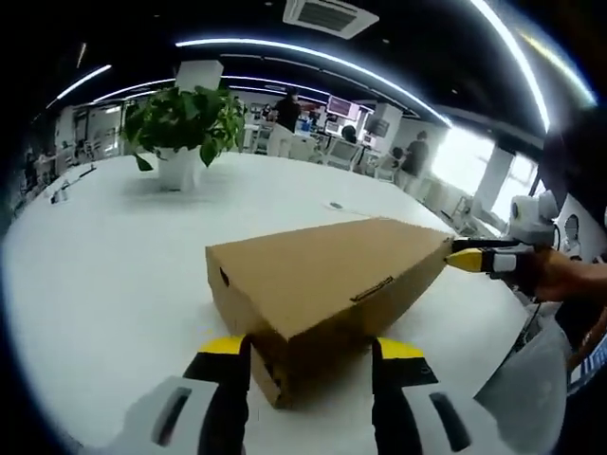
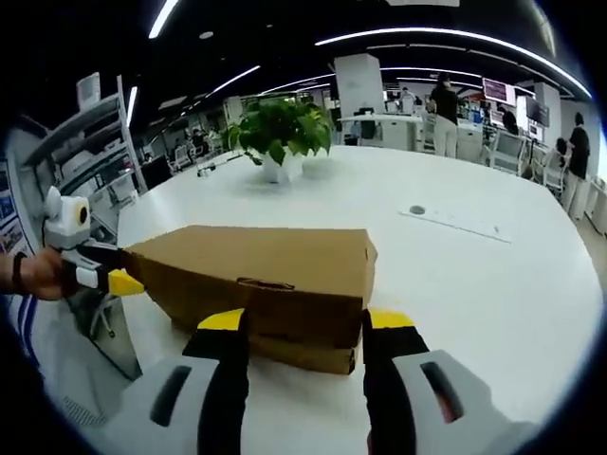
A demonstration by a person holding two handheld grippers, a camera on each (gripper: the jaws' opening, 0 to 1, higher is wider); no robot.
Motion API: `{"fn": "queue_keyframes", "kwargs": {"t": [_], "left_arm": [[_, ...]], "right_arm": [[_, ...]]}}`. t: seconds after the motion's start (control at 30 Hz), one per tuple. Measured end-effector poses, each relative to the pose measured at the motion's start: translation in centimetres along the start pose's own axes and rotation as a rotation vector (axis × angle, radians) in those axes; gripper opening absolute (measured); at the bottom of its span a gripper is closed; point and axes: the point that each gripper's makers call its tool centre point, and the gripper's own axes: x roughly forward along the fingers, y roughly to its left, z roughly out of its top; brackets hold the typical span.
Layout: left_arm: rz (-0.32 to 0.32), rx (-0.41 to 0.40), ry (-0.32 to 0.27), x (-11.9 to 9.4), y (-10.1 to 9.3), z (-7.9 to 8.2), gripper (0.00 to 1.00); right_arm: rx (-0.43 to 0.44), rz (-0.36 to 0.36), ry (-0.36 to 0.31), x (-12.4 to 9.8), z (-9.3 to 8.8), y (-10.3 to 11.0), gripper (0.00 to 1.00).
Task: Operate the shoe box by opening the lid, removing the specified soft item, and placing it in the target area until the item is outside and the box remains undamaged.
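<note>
Where 2 tongs point(image 1: 310, 353) point(image 2: 297, 324) straddle box point(image 1: 322, 280) ends, disc point(image 2: 416, 209) beyond.

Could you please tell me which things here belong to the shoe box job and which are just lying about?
Part of the job:
- shoe box, lid shut, on the white table
- left claw, open at one end of the box
- right claw, open at the other end

Just lying about:
- potted plant
- flat strip with a small round thing on the table
</note>
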Motion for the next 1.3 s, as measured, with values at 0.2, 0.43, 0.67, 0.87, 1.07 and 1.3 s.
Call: {"fn": "queue_keyframes", "kwargs": {"t": [0.2,0.43,0.67,0.87,1.07,1.3], "left_arm": [[0.027,0.029,-0.041,-0.9,1.3,2.2,0.34],[0.08,0.087,-0.061,-0.9,2.2,3.8,0.27],[0.141,0.131,-0.101,-0.6,3.5,6.0,0.27],[0.174,0.225,-0.112,-0.5,3.9,7.7,0.23],[0.206,0.237,-0.124,-0.6,5.2,9.4,0.12],[0.235,0.21,-0.124,-0.2,6.1,10.5,0.08]], "right_arm": [[-0.006,0.007,-0.072,-0.2,3.4,0.2,0.43],[-0.019,0.007,-0.11,0.0,5.6,0.3,0.43],[-0.053,0.004,-0.11,0.4,6.9,0.4,0.43],[-0.064,0.004,-0.131,0.4,8.7,0.6,0.43],[-0.08,0.008,-0.152,0.9,10.6,0.5,0.42],[-0.117,0.018,-0.179,1.0,11.9,0.4,0.41]]}}
